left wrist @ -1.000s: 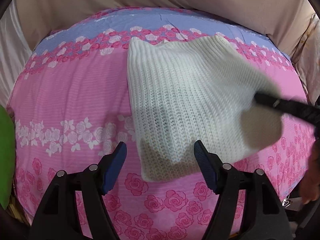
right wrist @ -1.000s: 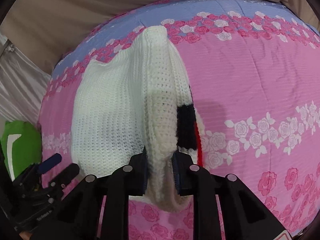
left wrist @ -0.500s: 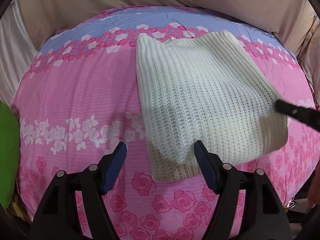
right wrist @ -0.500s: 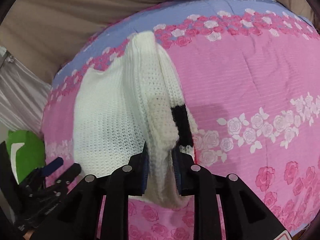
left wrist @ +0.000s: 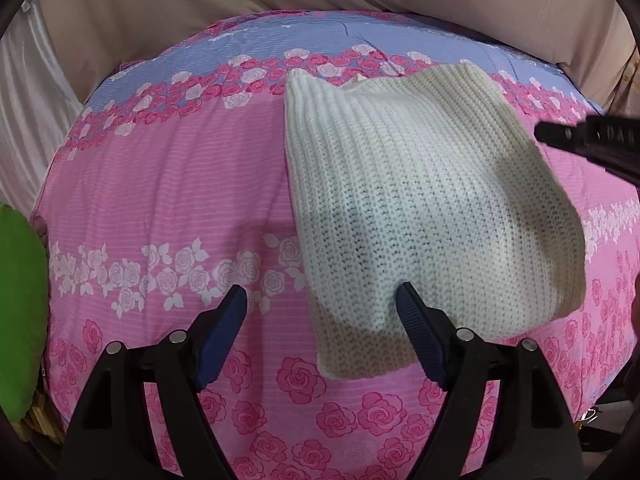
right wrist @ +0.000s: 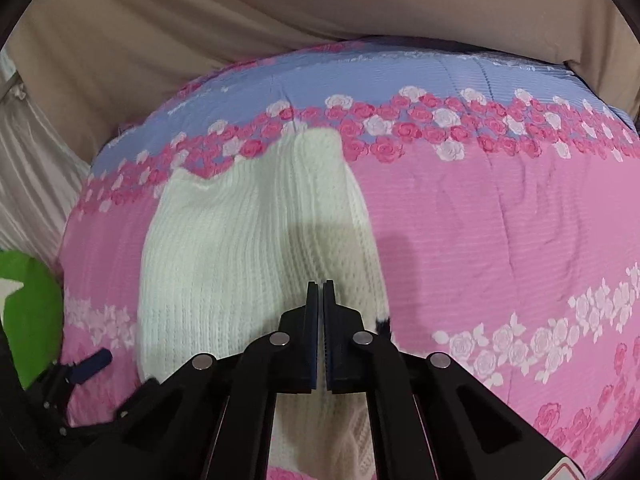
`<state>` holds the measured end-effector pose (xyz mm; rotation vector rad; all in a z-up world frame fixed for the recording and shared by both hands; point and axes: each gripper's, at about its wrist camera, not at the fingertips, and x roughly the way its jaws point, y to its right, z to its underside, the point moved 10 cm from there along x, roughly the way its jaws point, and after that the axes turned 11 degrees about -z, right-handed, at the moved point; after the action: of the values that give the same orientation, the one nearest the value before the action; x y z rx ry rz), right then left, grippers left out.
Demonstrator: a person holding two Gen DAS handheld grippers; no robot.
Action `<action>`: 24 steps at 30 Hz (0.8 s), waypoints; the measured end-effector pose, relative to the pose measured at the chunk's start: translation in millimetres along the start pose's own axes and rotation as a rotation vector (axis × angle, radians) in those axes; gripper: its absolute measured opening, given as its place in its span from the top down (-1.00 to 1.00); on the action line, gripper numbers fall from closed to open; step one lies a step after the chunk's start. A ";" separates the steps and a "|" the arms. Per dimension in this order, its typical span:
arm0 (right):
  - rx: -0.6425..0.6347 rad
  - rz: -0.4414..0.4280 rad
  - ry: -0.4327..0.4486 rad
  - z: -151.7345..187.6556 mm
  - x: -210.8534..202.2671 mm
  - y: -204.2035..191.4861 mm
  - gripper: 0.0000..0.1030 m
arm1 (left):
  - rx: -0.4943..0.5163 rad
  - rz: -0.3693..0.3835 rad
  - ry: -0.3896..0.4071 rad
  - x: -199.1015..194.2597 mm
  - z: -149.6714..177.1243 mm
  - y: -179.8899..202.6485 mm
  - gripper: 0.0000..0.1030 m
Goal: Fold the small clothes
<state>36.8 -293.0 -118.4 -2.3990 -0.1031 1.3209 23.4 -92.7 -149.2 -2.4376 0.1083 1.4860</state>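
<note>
A white knit sweater (left wrist: 420,200) lies folded flat on the pink rose-print bedspread (left wrist: 160,200). My left gripper (left wrist: 320,320) hovers over the sweater's near left corner. Its jaws are opening, and the corner lies under the gap by the right finger with no pad pressing on it. In the right wrist view my right gripper (right wrist: 322,300) is shut with nothing between its pads, just above the sweater (right wrist: 240,260) near its right edge. A bit of black trim (right wrist: 384,324) peeks out at that edge. The right gripper's black tip (left wrist: 560,136) reaches in over the sweater's far right side.
A bright green object (left wrist: 20,320) sits off the bed's left edge. Beige cloth (right wrist: 280,20) hangs behind the bed and a pale curtain (left wrist: 24,120) at the left. Bare bedspread (right wrist: 500,240) stretches to the right of the sweater.
My right gripper let go of the raised sweater fold, which now lies flat, then closed empty and rose a little. The left jaws stand slightly wider.
</note>
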 end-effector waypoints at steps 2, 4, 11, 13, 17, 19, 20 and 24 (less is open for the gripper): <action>0.010 0.007 0.029 -15.7 -4.8 3.5 0.51 | -0.016 0.007 -0.010 1.1 0.6 -1.0 -0.47; -0.011 0.009 -0.021 -21.5 10.4 5.2 0.15 | -0.027 0.013 -0.019 2.6 0.3 -1.1 -0.47; -0.033 -0.046 -0.025 -41.2 29.1 -7.4 0.73 | -0.020 0.004 -0.016 6.5 -6.1 -2.1 -0.51; -0.046 -0.089 0.058 -63.8 6.5 -21.0 0.81 | -0.016 -0.004 -0.011 8.1 -8.9 -1.5 -0.53; 0.000 -0.050 -0.032 -67.8 40.1 7.5 0.81 | -0.004 0.000 -0.022 12.1 -10.8 3.8 -0.55; 0.037 -0.007 -0.124 -47.9 66.0 29.6 0.73 | -0.002 -0.006 -0.018 11.8 -11.2 5.5 -0.56; 0.041 -0.032 -0.088 -48.2 58.8 29.0 0.72 | 0.001 -0.007 -0.021 12.3 -11.0 6.5 -0.56; 0.057 -0.110 0.016 -45.8 3.6 14.9 0.39 | -0.010 0.002 -0.032 14.0 -10.6 6.1 -0.56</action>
<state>74.7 -319.8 -105.1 -2.3209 -0.1880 1.2383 37.8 -100.3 -158.2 -2.4205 0.0970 1.5296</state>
